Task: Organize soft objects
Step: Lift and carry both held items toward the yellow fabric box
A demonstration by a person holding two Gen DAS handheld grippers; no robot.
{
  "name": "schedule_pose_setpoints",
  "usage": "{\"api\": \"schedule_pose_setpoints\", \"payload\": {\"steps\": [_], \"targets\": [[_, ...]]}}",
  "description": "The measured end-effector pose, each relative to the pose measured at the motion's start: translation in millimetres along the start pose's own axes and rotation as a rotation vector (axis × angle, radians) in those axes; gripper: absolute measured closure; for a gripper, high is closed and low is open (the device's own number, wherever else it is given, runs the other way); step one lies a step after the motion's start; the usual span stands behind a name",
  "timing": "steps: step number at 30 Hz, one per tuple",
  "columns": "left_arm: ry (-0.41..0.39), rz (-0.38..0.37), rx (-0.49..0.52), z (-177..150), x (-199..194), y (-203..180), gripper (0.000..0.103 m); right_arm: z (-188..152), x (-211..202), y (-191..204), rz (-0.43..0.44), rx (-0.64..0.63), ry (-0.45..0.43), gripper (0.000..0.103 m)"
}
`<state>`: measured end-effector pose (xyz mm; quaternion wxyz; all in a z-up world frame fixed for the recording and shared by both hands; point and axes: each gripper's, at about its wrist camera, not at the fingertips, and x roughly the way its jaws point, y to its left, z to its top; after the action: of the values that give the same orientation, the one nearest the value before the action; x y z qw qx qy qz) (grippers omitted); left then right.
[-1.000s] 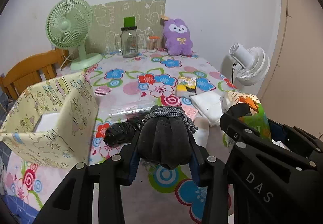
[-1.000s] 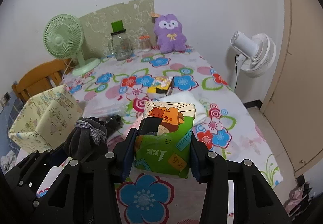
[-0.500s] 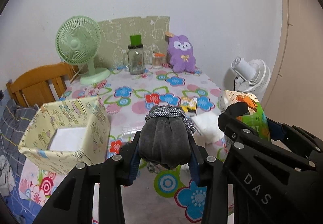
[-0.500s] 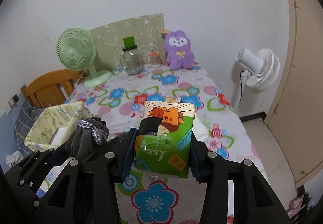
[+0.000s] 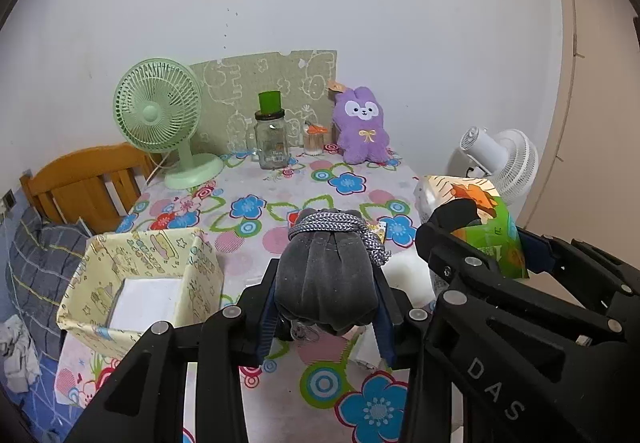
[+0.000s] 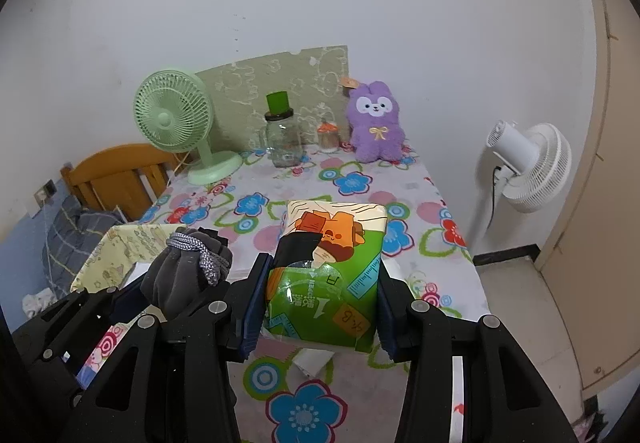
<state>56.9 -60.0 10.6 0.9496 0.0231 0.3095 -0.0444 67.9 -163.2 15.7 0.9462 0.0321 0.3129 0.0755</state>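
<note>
My left gripper is shut on a dark grey drawstring pouch with a grey cord, held above the table. The pouch also shows in the right wrist view. My right gripper is shut on a green and orange tissue pack, held beside the left one; the pack shows in the left wrist view. A yellow patterned box stands open at the table's front left with something white inside. A purple plush rabbit sits at the back.
A green desk fan, a glass jar and a small container stand at the back by a green board. A white floor fan stands right of the table. A wooden chair is at left. White items lie under the grippers.
Both grippers have risen and drawn back from the table with the pouch and tissue pack still held. The box's inside now shows more from above.
</note>
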Motion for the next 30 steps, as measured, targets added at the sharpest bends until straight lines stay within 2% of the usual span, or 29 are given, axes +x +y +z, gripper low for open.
{"api": "schedule_pose_setpoints", "payload": {"steps": [14, 30], "targets": [[0.006, 0.000, 0.038, 12, 7, 24, 0.062, 10, 13, 21, 0.003, 0.010, 0.005, 0.053], [0.021, -0.015, 0.056, 19, 24, 95, 0.062, 19, 43, 94, 0.000, 0.020, 0.018, 0.053]]}}
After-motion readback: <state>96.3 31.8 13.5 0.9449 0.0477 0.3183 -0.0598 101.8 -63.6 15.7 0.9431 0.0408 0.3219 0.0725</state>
